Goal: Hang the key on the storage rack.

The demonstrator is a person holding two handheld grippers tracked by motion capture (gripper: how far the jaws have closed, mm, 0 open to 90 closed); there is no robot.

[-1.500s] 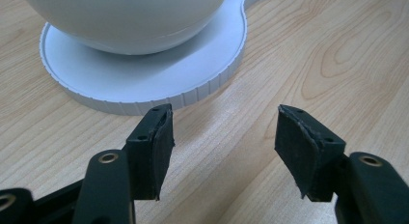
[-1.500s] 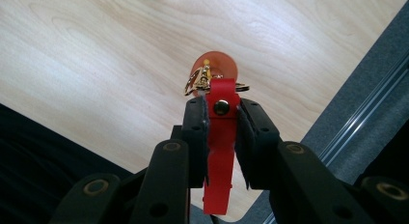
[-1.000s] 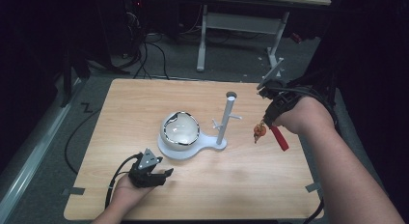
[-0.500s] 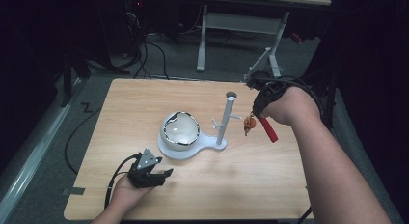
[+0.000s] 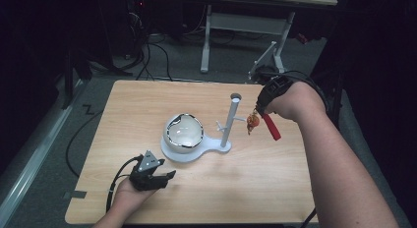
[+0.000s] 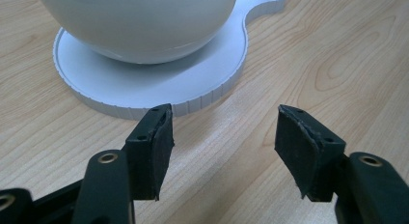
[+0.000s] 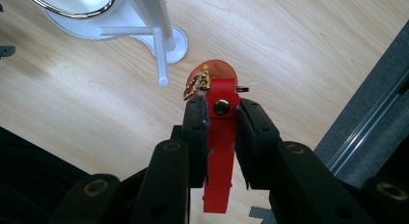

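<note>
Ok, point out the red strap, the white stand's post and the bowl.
red strap (image 7: 219,132), right gripper view, its middle between the jaws
post (image 5: 230,121), high view, mid-shaft
bowl (image 5: 183,134), high view, its inside

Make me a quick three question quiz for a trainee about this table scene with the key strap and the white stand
1. True or false: the right gripper is shut on the red strap.
2. What is between the left gripper's jaws? A) the bowl B) nothing C) the strap
3. In the high view, on which side of the stand's post does the strap hang?

Key:
1. True; the jaws pinch it just below its brass snap.
2. B; they stand open over bare table, short of the stand's base.
3. Its right, beside a peg.
</note>
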